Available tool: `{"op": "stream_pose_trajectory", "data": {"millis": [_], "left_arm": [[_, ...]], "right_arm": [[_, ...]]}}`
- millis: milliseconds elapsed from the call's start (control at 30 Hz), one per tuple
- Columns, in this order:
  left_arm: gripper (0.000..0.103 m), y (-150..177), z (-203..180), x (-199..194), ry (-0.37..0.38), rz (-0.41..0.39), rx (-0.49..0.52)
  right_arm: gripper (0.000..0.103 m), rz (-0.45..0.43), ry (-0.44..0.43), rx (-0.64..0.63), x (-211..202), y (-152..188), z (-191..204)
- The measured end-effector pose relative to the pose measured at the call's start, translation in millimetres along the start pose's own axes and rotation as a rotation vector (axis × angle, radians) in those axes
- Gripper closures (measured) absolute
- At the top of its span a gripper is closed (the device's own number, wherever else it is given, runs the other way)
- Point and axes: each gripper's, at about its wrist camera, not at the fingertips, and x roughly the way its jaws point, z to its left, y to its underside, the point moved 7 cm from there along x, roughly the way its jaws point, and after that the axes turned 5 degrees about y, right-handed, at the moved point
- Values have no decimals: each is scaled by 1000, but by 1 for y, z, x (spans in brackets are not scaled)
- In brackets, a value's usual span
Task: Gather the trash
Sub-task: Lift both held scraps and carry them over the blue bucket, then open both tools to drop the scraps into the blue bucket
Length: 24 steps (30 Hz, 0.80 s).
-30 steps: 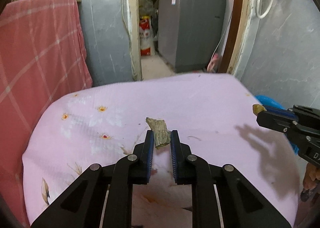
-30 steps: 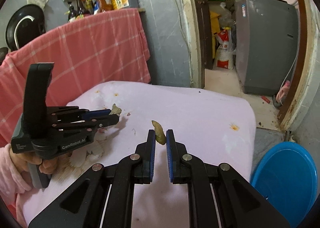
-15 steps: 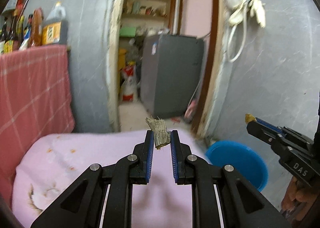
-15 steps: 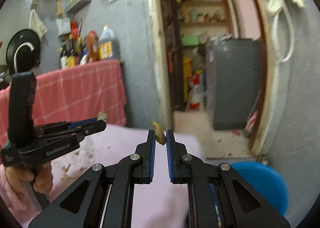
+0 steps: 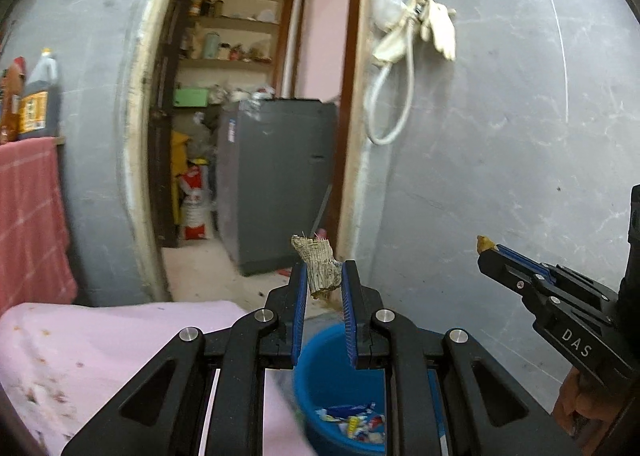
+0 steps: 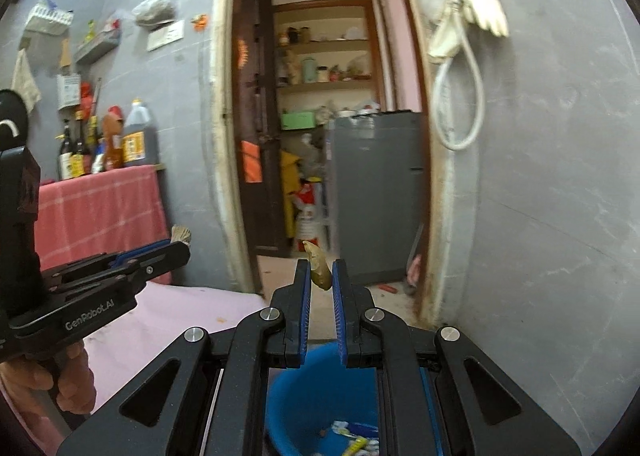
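A: What takes up most of the view?

B: The grey plastered wall point(image 5: 500, 135) with an open doorway, and through it a grey metal cabinet point(image 5: 276, 179) standing on the floor. A pink cloth-covered table point(image 5: 100, 340) fills the lower left of the left wrist view, and behind it a red checked cloth point(image 6: 100, 207) hangs over a ledge of bottles.

A: And the bin?

B: A round blue plastic bucket point(image 5: 320, 368) sits on the floor just beside the table's right edge, against the wall. Coloured wrappers point(image 5: 352, 422) lie at its bottom.

A: How does the left gripper stand?

B: The left gripper point(image 5: 325, 284) is nearly closed, its blue-padded fingers pinching a ragged tan fibrous scrap point(image 5: 318, 270). The scrap sticks up past the fingertips, and the gripper is held in the air above the bucket's rim.

A: The right one?

B: The right gripper point(image 6: 321, 276) is likewise squeezed almost together on a small yellow-green peel piece point(image 6: 320, 270), which pokes up beyond the tips. It too is over the bucket, whose open mouth shows between and below the fingers.

A: Do the two touch?

B: No, they are side by side and apart.
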Motion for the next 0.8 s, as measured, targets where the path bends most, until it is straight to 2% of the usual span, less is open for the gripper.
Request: {"op": "stream_pose_trajectory", "data": {"millis": [167, 333, 533, 800], "left_arm": [[89, 12, -19, 32, 34, 65, -4], [89, 33, -26, 61, 49, 159, -12], [89, 58, -21, 92, 62, 281, -84], [88, 79, -11, 109, 71, 384, -152]], "right_arm": [[94, 44, 22, 33, 9, 22, -29], [94, 111, 22, 67, 26, 45, -42], [93, 204, 12, 105, 46, 73, -49], [91, 302, 10, 150, 65, 96, -57]]}}
